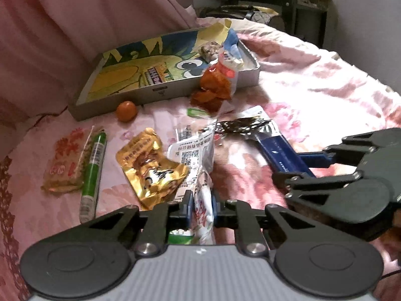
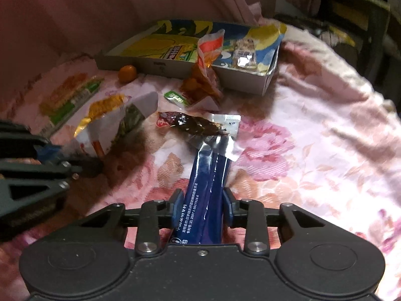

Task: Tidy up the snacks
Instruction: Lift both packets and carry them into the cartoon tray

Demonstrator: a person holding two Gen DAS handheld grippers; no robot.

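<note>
My left gripper (image 1: 202, 209) is shut on a white printed snack packet (image 1: 200, 160), held above the bed. My right gripper (image 2: 202, 207) is shut on a long blue packet (image 2: 204, 190); it shows at the right of the left wrist view (image 1: 284, 156). A shallow grey box (image 1: 160, 91) with a yellow and blue cartoon lining sits at the back, with a few packets in its right end (image 1: 225, 55). An orange-red snack bag (image 1: 216, 85) leans on the box's front wall. A dark snack packet (image 2: 198, 125) lies just beyond the blue one.
On the pink floral bedspread (image 2: 313, 138) lie a small orange (image 1: 126, 110), a gold foil packet (image 1: 153, 165), a green tube (image 1: 94, 173), a cracker pack (image 1: 66, 160) and a small green sachet (image 2: 176, 97). A pink curtain (image 1: 62, 25) hangs behind. Dark furniture (image 1: 288, 2) stands far right.
</note>
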